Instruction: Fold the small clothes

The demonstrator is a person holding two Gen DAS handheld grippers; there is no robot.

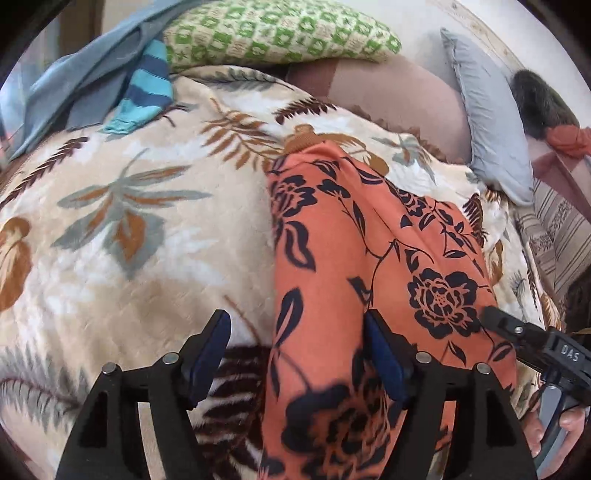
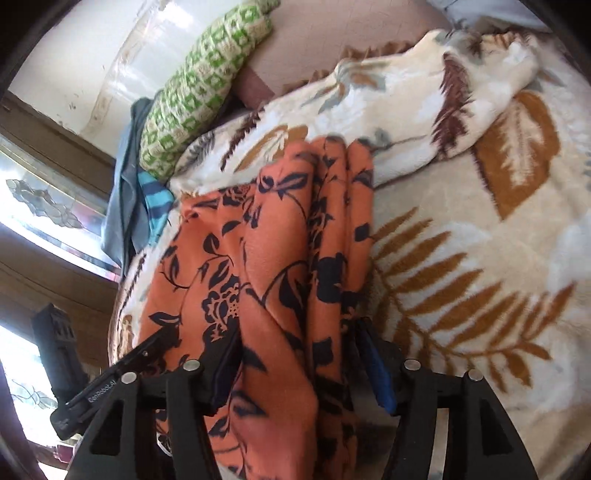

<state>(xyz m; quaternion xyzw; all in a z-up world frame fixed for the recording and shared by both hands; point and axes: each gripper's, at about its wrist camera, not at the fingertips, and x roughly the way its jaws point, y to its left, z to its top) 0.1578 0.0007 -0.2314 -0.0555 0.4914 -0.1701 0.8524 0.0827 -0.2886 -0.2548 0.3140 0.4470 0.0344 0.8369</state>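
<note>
Cream leaf-print blanket covers the bed, with bare room at the left of the left wrist view. An orange floral garment lies in folds from centre to lower edge. Both the left claw and the right claw stand open, pads astride the cloth without pressing. A green patterned pillow and blue clothes crowd the upper left.

Below me is a bed spread with a cream blanket printed with brown and grey leaves. An orange garment with dark flowers lies on it, running from 6 o'clock toward the centre. At 11 o'clock lie a teal striped piece and grey-blue cloth; at 12 a green patterned pillow; at 2 a grey pillow.
</note>
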